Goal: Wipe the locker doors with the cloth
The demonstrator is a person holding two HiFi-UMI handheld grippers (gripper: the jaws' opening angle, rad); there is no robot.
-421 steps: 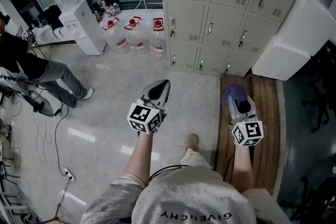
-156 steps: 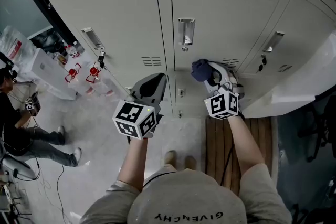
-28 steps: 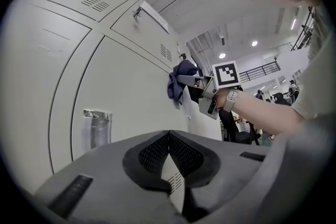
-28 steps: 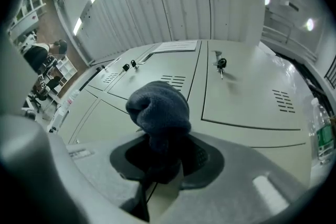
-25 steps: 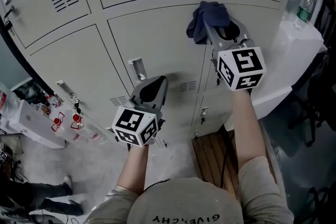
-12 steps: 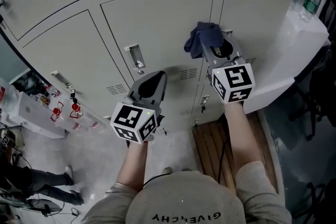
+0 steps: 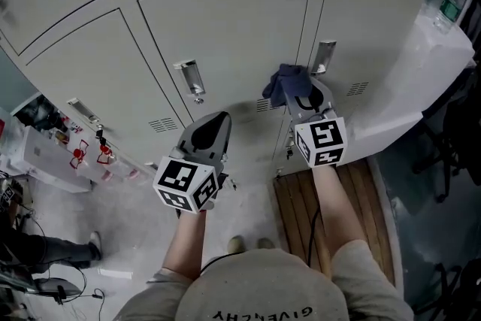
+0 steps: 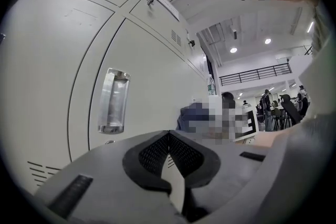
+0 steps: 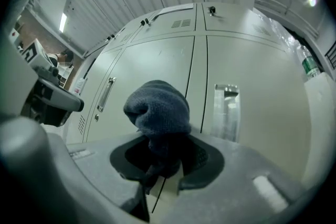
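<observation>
A bank of pale grey metal lockers [image 7: 225, 26] fills the head view, with a white boxy unit [image 7: 421, 86] against its right edge and a slatted wooden platform [image 7: 361, 184] on the floor at its foot. Only this view shows the floor, where clear water jugs with red caps [image 7: 79, 158] stand off to the left. Only the left gripper view looks along the locker fronts into the hall beyond, showing ceiling lights, a railed gallery [image 8: 254, 72] and distant people. The right gripper view alone shows a vented upper row of doors and the strip-lit ceiling above. The left gripper [image 7: 210, 125] is held low before the middle door's bottom edge. Its own view shows the jaws pressed together at the tips with nothing between them. The right gripper [image 7: 304, 96] is raised to the seam between the middle and right doors, just below and left of a recessed metal handle [image 7: 325, 56]. Its jaws pinch a dark blue knitted cloth [image 7: 284, 83]. The cloth is bunched into a rounded, folded wad that bulges out past the jaw tips, with a thin tail trailing down between them. It sits at the middle door's right edge, though no view settles whether it touches the metal.
</observation>
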